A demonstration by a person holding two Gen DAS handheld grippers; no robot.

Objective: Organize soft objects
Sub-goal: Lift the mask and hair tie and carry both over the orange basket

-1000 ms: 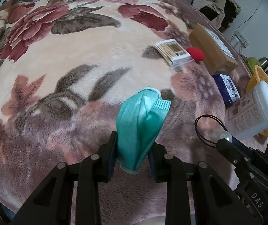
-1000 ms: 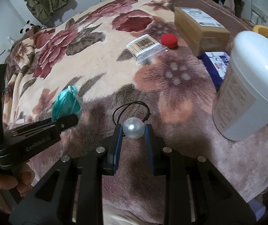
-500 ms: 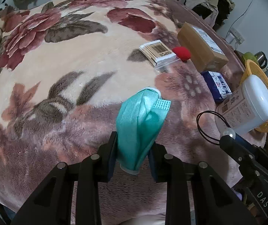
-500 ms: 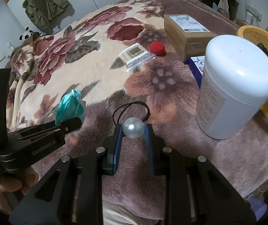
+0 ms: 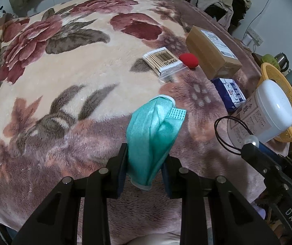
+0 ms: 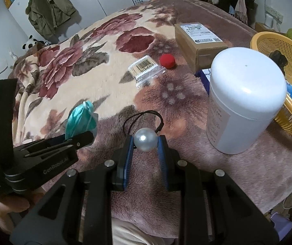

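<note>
Together, we hold two things above the flowered blanket (image 5: 88, 77).
Left gripper (image 5: 146, 163): our jaws pinch a crumpled green face mask (image 5: 152, 134), which stands up between the pads, clear of the blanket.
Right gripper (image 6: 146, 143): our blue pads (image 6: 128, 153) are pressed on a pearl-like bead (image 6: 145, 140); its black elastic loop (image 6: 144, 115) arches out beyond the fingertips.
Grippers together: we see the right one at the lower right of the left wrist view, and the left one at the lower left of the right wrist view, side by side.
White canister (image 6: 246, 102): upright on the blanket, just right of the bead.
Yellow basket (image 6: 289, 120): behind the canister, at the blanket's edge, with blue cloth inside.
Cotton swab box (image 5: 163, 60): lying farther out, with a red ball (image 5: 188, 60) just beside it.
Cardboard box (image 5: 212, 53): beyond the ball.
Blue packet (image 5: 228, 92): between the cardboard box and the canister.
</note>
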